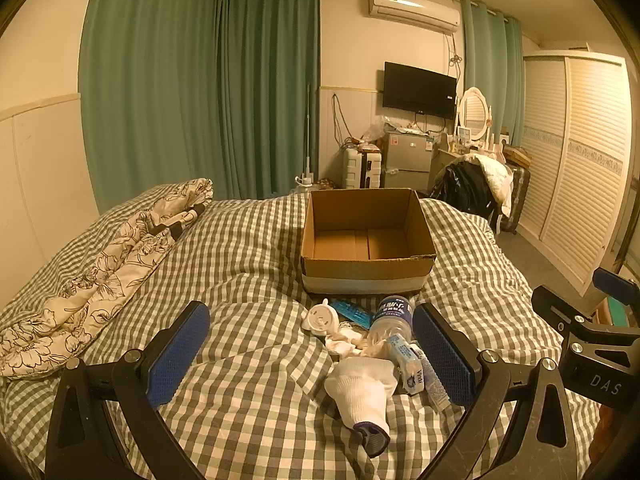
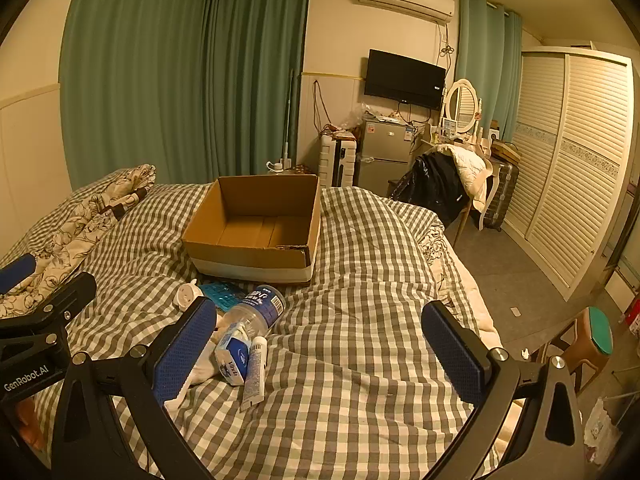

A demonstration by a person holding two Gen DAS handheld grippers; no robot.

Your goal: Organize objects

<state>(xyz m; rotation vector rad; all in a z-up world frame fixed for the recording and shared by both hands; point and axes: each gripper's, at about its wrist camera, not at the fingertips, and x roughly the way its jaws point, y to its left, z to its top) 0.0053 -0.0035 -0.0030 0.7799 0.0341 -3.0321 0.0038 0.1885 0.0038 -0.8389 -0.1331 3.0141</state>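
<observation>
**Little things wait by the box**

The sock (image 1: 362,390) lies between the left gripper (image 1: 312,356)'s spread fingers, before the empty box (image 1: 366,236). The right gripper (image 2: 320,350) is spread too. A pinch might grab blanket (image 1: 248,380).

Empty open cardboard box (image 1: 367,240) on bed; clutter pile (image 1: 372,344) just before it.

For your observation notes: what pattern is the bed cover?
Grey and white check on the bed cover, clearest in the right wrist view.
</observation>
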